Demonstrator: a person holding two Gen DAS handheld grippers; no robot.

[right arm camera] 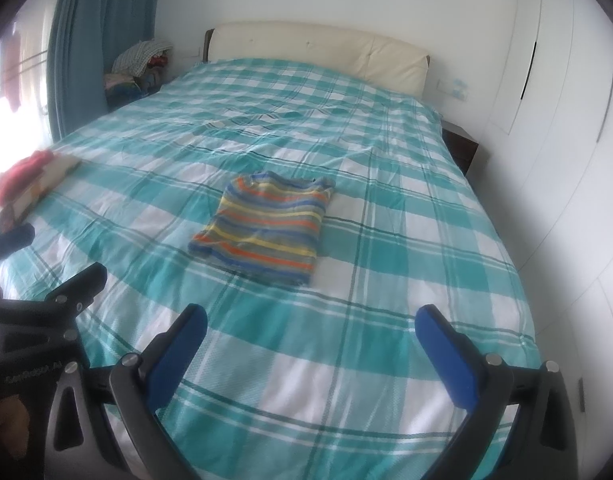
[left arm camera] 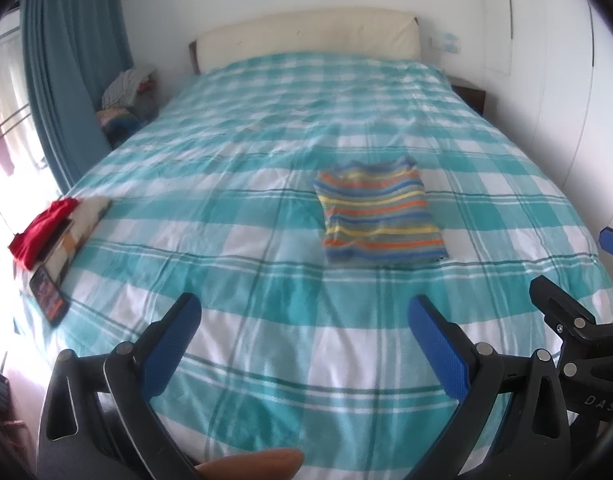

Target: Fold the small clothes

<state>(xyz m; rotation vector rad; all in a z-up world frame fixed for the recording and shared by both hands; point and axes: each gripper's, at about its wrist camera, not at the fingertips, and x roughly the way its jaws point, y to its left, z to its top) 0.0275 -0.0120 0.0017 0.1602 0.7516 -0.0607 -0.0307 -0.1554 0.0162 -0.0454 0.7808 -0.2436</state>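
Striped in orange, yellow, blue and grey, the small shirt lies folded into a neat rectangle on the bed, ahead of both of our grippers and apart from them. From our left gripper it sits forward and a little to the right; from our right gripper it sits forward and a little to the left. Both grippers have their 2 blue-padded fingers spread wide, with nothing between them, and both hang over the near part of the teal-and-white checked cover. In the left view, the black frame of our right gripper shows at the right edge. Far to the left of our left gripper, at the bed's edge, a red cloth rests partly on a flat patterned item, with a phone just nearer to us. Beyond the shirt stands a cream headboard; a blue curtain hangs at the far left.
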